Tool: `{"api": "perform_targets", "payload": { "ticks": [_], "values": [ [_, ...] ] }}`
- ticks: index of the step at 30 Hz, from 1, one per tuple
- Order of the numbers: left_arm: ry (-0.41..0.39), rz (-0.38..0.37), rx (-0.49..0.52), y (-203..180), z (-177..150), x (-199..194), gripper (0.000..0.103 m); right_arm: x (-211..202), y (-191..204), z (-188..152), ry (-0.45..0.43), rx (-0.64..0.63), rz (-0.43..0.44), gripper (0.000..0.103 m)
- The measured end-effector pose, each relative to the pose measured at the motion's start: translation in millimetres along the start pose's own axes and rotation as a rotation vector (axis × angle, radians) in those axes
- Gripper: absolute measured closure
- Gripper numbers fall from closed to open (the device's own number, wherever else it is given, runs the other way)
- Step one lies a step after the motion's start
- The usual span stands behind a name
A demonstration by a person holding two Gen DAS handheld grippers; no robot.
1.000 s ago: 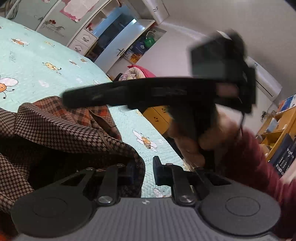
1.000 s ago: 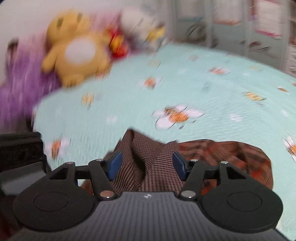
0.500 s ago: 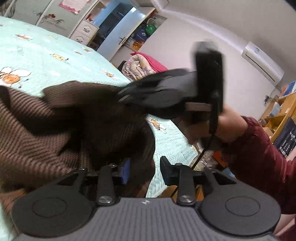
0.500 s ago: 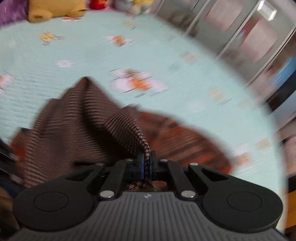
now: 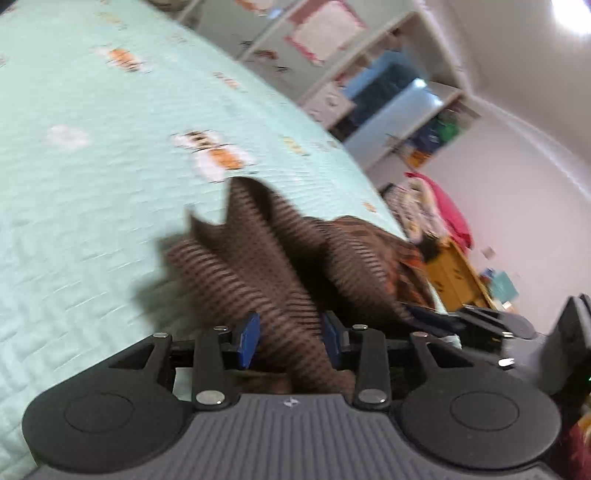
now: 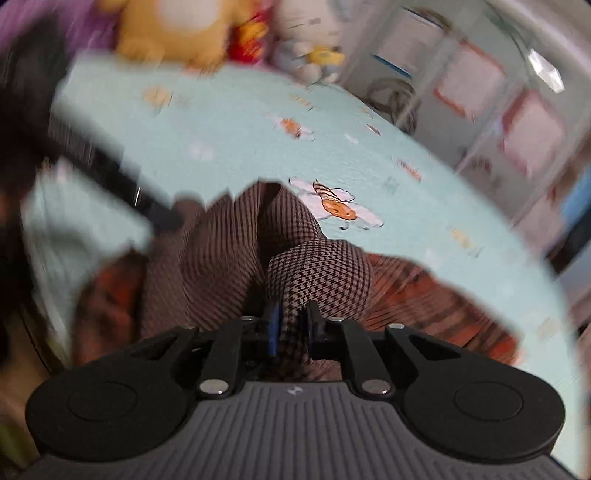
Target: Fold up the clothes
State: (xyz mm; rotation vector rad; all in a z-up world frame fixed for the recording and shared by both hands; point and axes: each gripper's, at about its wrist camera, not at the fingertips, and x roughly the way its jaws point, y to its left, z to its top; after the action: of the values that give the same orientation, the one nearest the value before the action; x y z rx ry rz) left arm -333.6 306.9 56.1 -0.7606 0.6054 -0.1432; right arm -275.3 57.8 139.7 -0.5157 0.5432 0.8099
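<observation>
Holding the brown houndstooth garment [image 6: 317,273] bunched low in the frame over the mint bed [image 6: 229,140], we have the right tool [image 6: 290,326] pinched on a fold; the left tool [image 5: 290,341] stands wider, cloth between its pads, grip seemingly loose through blur. No neat fold shows yet.

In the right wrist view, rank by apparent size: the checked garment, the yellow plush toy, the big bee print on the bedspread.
1. Checked garment, clamped in the right tongs, nearest the camera.
2. Yellow plush toy, blurred, cut off by the frame.
3. Bee print.
</observation>
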Motion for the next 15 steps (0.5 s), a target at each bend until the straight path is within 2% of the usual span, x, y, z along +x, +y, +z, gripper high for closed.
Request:
{"api": "perform_targets", "payload": {
  "ticks": [2,4,6,7,8,12,15],
  "values": [
    [-0.001,0.025,-0.044,10.4,1.8,-0.4,0.059,-15.3,-31.6,-2.6,-0.068,0.228,0.093,0.083],
    [0.004,0.025,-0.082,17.7,-0.1,-4.5,0.053,-29.8,-64.1,-14.4,-0.150,0.449,0.152,0.077],
    [0.018,0.026,-0.090,19.5,-1.0,-6.3,0.050,-43.6,-95.3,-36.1,-0.222,0.651,0.116,0.061],
    [0.027,0.023,-0.088,18.8,-3.0,-6.4,0.046,-49.9,-110.7,-48.7,-0.247,0.733,0.072,0.057],
    [0.042,0.022,-0.075,16.4,-5.6,-4.3,0.044,-50.8,-120.1,-60.5,-0.233,0.778,0.033,0.052],
    [0.113,0.020,-0.069,10.3,-15.2,12.4,0.035,-49.2,-151.4,-106.7,-0.143,0.918,-0.114,0.051],
    [0.153,0.031,-0.061,4.0,-21.3,25.8,0.034,-47.4,-135.9,-110.0,-0.157,0.878,-0.066,0.051]
  ]
}}
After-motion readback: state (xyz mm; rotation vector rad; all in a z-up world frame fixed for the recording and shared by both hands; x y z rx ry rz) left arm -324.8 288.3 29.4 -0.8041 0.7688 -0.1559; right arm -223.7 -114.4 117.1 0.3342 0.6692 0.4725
